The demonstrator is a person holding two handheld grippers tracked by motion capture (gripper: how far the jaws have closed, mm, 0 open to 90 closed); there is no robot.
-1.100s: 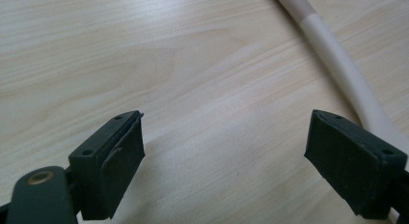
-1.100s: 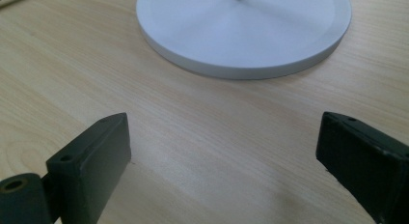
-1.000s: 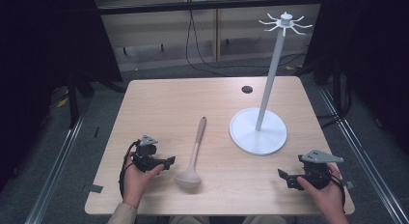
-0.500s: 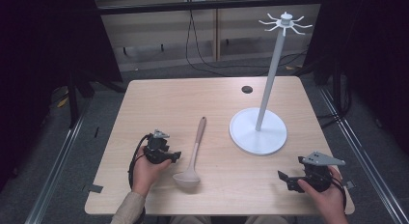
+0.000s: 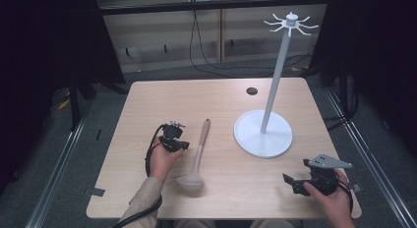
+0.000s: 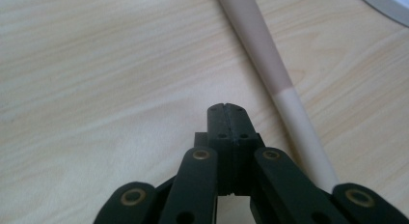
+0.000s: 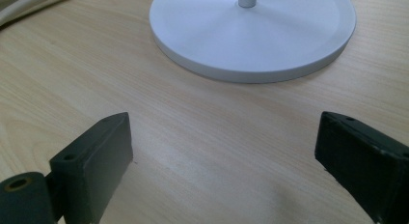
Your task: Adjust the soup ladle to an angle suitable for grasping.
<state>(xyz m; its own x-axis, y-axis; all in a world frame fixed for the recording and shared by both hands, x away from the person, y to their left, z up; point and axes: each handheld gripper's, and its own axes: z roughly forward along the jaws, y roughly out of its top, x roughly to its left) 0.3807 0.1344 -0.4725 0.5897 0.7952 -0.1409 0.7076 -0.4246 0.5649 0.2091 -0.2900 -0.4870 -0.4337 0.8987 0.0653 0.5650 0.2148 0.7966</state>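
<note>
**Closing empty beside the ladle handle**

Lying lengthwise at lower centre of the high view, the wooden-handled ladle [image 5: 196, 156] has its bowl toward the bottom edge and its handle tip pointing up the frame. The left gripper [image 5: 181, 145] sits just left of the handle's middle, held in the person's left hand [image 5: 162, 161]. In the left gripper view its jaws have just been closing and now meet pad against pad with nothing between them; the ladle [image 6: 275, 84] runs diagonally past their right side, from the top centre to the lower right, very near though whether it brushes the jaw is hard to tell at this angle.

At the lower right of the high view the right gripper [image 5: 290, 181] rests low over the table [image 5: 147, 100] in the right hand [image 5: 332, 196]. In its own view the jaws stand wide apart, holding nothing, with bare wood between them. The round white base [image 7: 251, 33] of the utensil stand [image 5: 275, 75] fills the upper part there; in the high view the stand rises right of centre, its pole topped by a ring of hooks [image 5: 291, 24]. A small dark hole [image 5: 252, 91] marks the tabletop above centre.
</note>
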